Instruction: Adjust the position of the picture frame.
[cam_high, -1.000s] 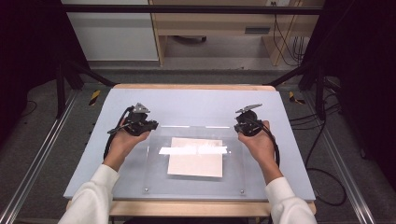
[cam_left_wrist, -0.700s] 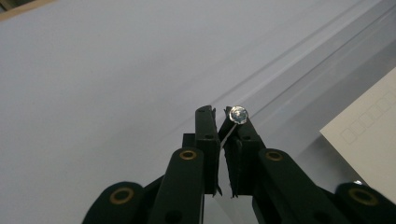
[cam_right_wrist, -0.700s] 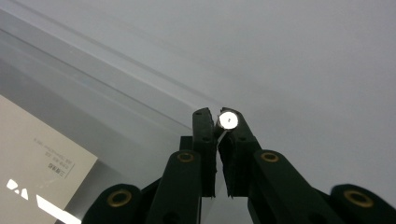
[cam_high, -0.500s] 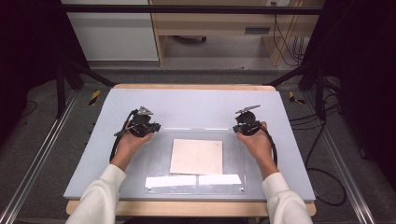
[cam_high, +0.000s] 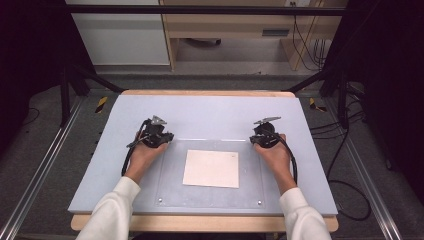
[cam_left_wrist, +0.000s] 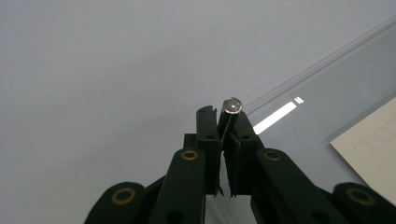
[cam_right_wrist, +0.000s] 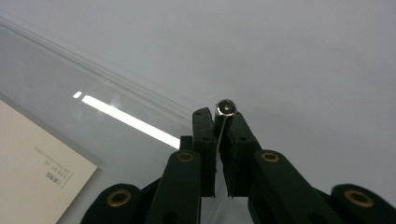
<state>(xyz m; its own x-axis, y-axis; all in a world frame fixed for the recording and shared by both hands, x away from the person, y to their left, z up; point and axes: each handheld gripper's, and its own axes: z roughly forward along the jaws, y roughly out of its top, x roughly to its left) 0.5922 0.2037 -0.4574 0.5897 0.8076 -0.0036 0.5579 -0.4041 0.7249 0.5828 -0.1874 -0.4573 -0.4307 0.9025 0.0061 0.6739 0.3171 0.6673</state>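
Grippers are clamping the far corners of a clear acrylic sheet (cam_high: 210, 197) lying over a cream printed card (cam_high: 211, 168) on the grey table (cam_high: 210, 112). The left gripper (cam_left_wrist: 223, 122) is pinching the sheet's edge between closed jaws, a small round metal stud (cam_left_wrist: 232, 106) sitting just above their tips; the right gripper (cam_right_wrist: 220, 122) is doing likewise beside its own stud (cam_right_wrist: 226, 107). The sheet appears to be resting flat, so the step looks like either setting it down or starting a lift. A next move would call for both hands acting evenly, since uneven tilt could slide the card beneath. Forearms are reaching forward, roughly parallel, hands low, jaws pointing away from the person.
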